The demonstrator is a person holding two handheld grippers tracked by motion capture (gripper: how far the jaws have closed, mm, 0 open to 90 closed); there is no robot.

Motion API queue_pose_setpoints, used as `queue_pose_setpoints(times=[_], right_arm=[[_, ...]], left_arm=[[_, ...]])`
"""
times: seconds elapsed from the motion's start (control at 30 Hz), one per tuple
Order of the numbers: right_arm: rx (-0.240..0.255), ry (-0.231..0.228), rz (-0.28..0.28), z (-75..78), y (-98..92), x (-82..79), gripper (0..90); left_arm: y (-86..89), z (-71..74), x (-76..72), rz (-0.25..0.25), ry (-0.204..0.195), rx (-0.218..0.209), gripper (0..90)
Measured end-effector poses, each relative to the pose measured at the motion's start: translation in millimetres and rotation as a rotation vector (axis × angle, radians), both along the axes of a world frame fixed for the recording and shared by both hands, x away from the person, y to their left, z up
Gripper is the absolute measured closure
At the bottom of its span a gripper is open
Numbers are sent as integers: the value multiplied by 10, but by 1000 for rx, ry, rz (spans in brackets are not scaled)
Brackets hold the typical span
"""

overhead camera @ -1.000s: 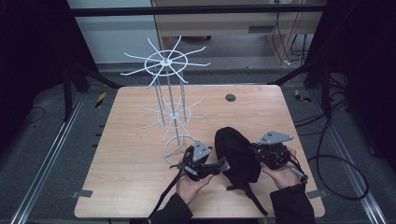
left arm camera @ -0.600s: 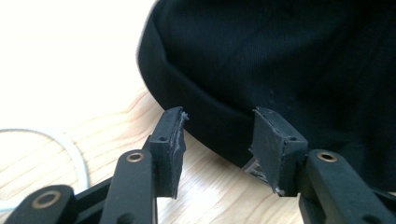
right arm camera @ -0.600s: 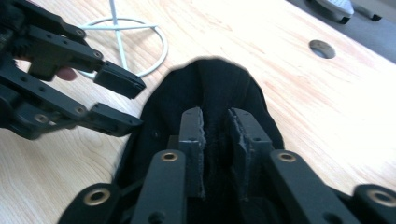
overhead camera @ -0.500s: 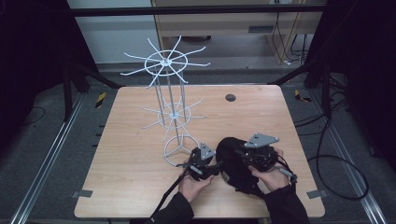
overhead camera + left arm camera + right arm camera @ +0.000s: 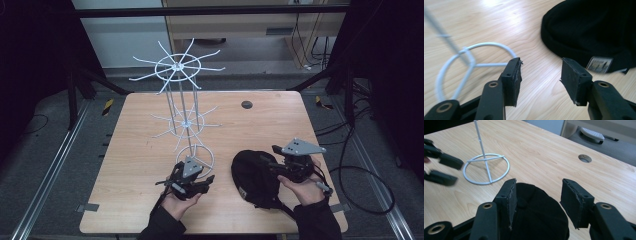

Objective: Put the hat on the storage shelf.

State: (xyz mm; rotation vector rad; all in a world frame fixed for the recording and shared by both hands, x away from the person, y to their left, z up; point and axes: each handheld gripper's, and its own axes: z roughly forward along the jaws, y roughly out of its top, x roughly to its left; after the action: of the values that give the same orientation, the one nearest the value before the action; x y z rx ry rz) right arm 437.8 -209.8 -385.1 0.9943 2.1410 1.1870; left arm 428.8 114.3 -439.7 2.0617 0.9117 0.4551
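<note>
A black cap lies flat on the wooden table, front right of centre. My left gripper rests just left of it, open, with nothing between its fingers. In the left gripper view that gripper points at bare wood, and the cap with its small label lies ahead to the right. My right gripper hovers at the cap's right edge. In the right gripper view it is open above the cap, apart from the fabric.
A white wire display rack with radiating hooks stands left of centre. Its ring base lies right behind the left gripper, also seen as a ring base and a ring base. A cable hole sits at the back.
The cap, bunched up between both grippers before, now lies flat on the table. Both grippers have let go; the left has drawn away to the left, the right slightly to the right.
</note>
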Motion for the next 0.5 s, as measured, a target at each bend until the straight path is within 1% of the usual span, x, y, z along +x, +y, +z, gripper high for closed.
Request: queue_pose_setpoints(times=[0.03, 0.07, 0.13, 0.17, 0.23, 0.27, 0.3, 0.33, 0.4, 0.5], right_arm=[[0, 0, 0, 0, 0, 0, 446], [-1, 0, 0, -7, -5, -11, 436], [-2, 11, -2, -37, -8, -42, 408], [-1, 15, -3, -53, -7, -52, 397], [-5, 35, 1, -88, 7, -65, 386], [-23, 45, 14, -128, 33, -71, 383], [-23, 45, 14, -128, 33, -71, 383], [-26, 54, 18, -153, 47, -69, 382], [-34, 69, 24, -205, 84, -65, 371], [-60, 88, 11, -314, 137, -39, 328]], left_arm=[[41, 15, -21, -2, -5, 8, 502], [116, 34, -61, 2, -8, 7, 506], [236, 51, -127, 13, -17, -7, 514], [296, 52, -152, 17, -22, -7, 516], [387, 36, -190, 31, -19, -22, 520], [415, 22, -195, 37, -17, -22, 530], [435, 9, -191, 42, -18, -17, 530], [443, -7, -186, 46, -15, -21, 538], [455, -22, -182, 45, -11, -9, 546], [510, -27, -215, 44, -16, 6, 544]])
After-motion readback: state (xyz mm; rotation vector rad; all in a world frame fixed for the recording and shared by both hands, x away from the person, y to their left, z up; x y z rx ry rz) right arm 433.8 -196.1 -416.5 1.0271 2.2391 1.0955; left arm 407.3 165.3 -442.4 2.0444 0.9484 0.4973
